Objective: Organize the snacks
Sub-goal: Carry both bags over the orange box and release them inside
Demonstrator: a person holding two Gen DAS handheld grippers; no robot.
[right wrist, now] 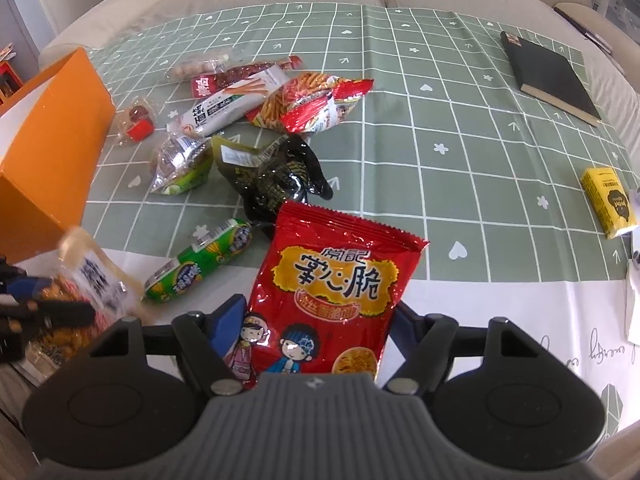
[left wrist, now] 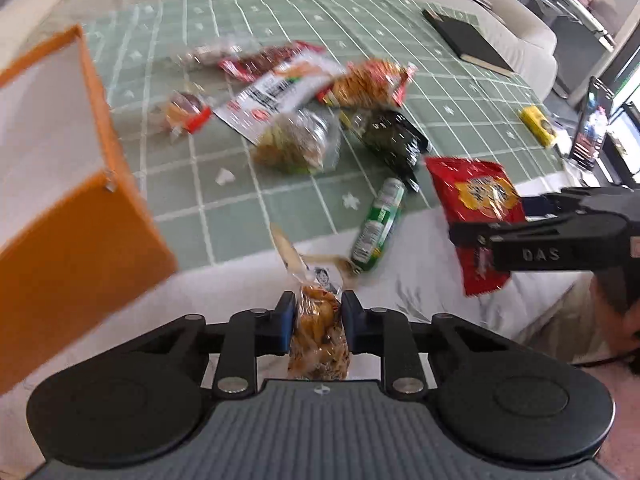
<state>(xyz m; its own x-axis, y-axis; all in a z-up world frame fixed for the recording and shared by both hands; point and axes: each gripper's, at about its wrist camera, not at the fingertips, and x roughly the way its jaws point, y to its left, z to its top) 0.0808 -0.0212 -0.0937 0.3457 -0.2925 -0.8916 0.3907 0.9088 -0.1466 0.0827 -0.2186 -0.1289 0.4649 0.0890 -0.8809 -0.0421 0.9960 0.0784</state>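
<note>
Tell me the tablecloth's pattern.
The tablecloth is pale green with a white grid and small white hearts, flowers and arrows; the right wrist view shows it best.

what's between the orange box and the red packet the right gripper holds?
Right wrist view: a green sausage tube on the cloth, between orange box and red snack packet; nearer the box, the left gripper's clear snack bag.

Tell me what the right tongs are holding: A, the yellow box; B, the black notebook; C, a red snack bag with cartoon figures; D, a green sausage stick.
C: the right tongs grip the red snack bag at its sides, while the sausage stick, notebook and box lie on the cloth.
</note>
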